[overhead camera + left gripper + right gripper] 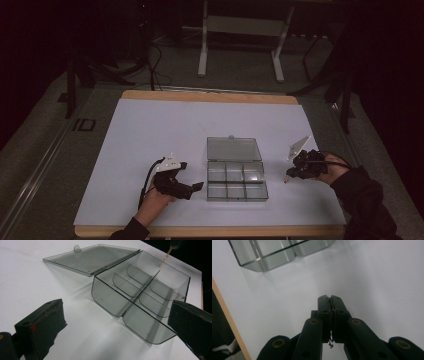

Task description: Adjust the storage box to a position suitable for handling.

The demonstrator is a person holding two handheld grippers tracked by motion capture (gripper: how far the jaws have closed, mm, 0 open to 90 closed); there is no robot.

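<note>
Black jaws of the left gripper [117,322] fill the bottom corners of the left gripper view, spread wide apart, released, nothing between them; both are cut off by the frame edge. Just beyond them sits the clear compartment box [140,295], lid [91,258] swung fully back and lying flat on the surface. Six compartments visible, a long centre divider with curved cross walls; contents, if any, cannot be made out through the tinted plastic. A thin tan stick [165,257] enters at the top right, its upper end lost in darkness.

Right gripper view: right gripper [330,300] jaws pressed together, clenched; a small dark wisp hangs between the pads lower down, too small to identify. Only a rounded corner of the box [277,255] shows at the top, well apart from the jaw tips.

High view: box [237,175] lies centre-right on the white table top [150,130], left gripper [197,186] just beside its left wall, right gripper [290,172] near its right side with a pale stick tip at its front. Whether the jaws grip that stick, cannot tell. Wooden table edge [210,96] visible at the far side. Room is dark; white frame legs [202,50] stand on the grey floor behind.
</note>
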